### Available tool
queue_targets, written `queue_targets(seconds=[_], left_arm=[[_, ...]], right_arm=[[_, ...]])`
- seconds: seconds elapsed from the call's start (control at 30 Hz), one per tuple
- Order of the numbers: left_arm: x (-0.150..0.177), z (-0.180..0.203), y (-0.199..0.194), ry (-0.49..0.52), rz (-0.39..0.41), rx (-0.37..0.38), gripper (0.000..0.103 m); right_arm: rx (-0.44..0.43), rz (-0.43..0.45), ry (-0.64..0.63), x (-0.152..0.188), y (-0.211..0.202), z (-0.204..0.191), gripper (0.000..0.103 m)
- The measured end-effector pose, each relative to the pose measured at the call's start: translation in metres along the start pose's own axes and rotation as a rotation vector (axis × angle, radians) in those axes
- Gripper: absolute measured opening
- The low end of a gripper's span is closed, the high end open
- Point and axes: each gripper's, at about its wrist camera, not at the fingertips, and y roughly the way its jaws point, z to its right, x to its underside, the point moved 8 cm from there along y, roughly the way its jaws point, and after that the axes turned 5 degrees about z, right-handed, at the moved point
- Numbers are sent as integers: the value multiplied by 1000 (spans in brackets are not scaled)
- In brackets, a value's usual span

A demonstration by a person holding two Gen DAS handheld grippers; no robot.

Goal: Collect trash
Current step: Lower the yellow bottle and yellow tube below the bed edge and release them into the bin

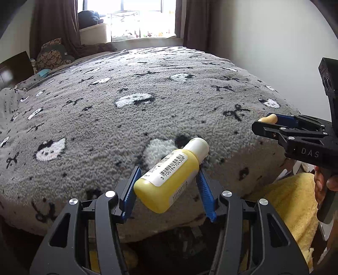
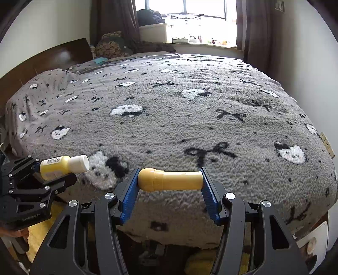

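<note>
My left gripper (image 1: 168, 179) is shut on a yellow bottle (image 1: 169, 177) with a white cap and a barcode label, held tilted above the near edge of the bed. The bottle also shows in the right wrist view (image 2: 63, 166), in the left gripper (image 2: 52, 175) at the left. My right gripper (image 2: 170, 179) is shut on a pale yellow tube (image 2: 171, 179), held crosswise between the blue pads. In the left wrist view the right gripper (image 1: 270, 124) is at the right with the tube's end (image 1: 268, 118) showing.
The bed with a grey fleece blanket (image 1: 147, 105) patterned with bows and white faces fills both views. Pillows (image 2: 112, 47) lie by the dark headboard (image 2: 42, 59) at the far left. A window (image 2: 190, 19) with curtains is beyond. A yellow towel (image 1: 295, 201) lies below the bed edge.
</note>
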Motion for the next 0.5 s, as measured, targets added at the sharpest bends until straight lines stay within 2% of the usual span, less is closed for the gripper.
queue_targets(seconds=[0.23,0.37,0.5], left_arm=[[57,17,-6,-22,-74,28,50],[95,20,5,-22,-156,36,50],[130,23,18,-22,-242,52,50]], right_arm=[[-37,-65,18,53,-10,-15,57],[-34,-116,28,85,-4,-21,57],[-49,-213,51,124,11,-27,57]])
